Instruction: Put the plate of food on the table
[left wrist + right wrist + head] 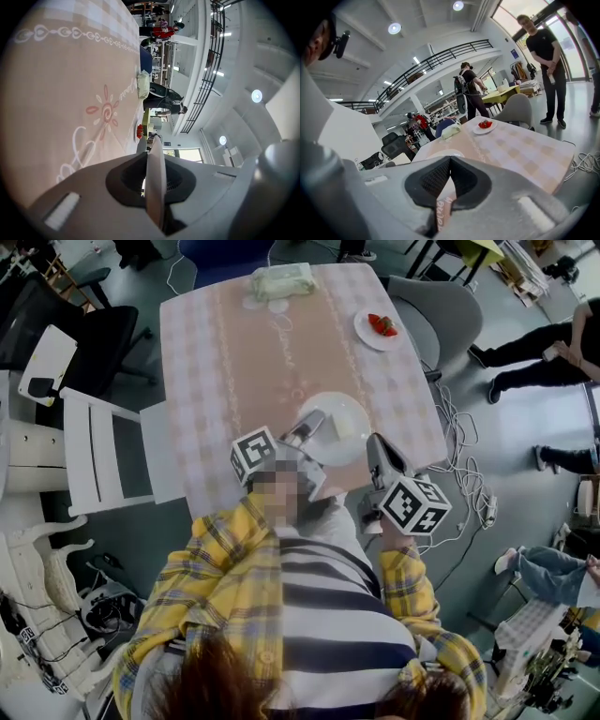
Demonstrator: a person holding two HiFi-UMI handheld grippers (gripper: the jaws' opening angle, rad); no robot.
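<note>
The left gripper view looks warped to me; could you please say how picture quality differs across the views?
Left gripper view: fisheye, dark round border, rolled sideways, ceiling lamps blown out. Right gripper view: same fisheye, upright, window glare top right. Head view: dimmer, flat, one mosaic patch.

white plate, seemingly on table

The cloth on the rectangular table is pale pink-and-white check with a salmon centre band and white swirls. The round ceramic plate is plain white. The small far plate is white under red food. The person's shirt is yellow plaid
</note>
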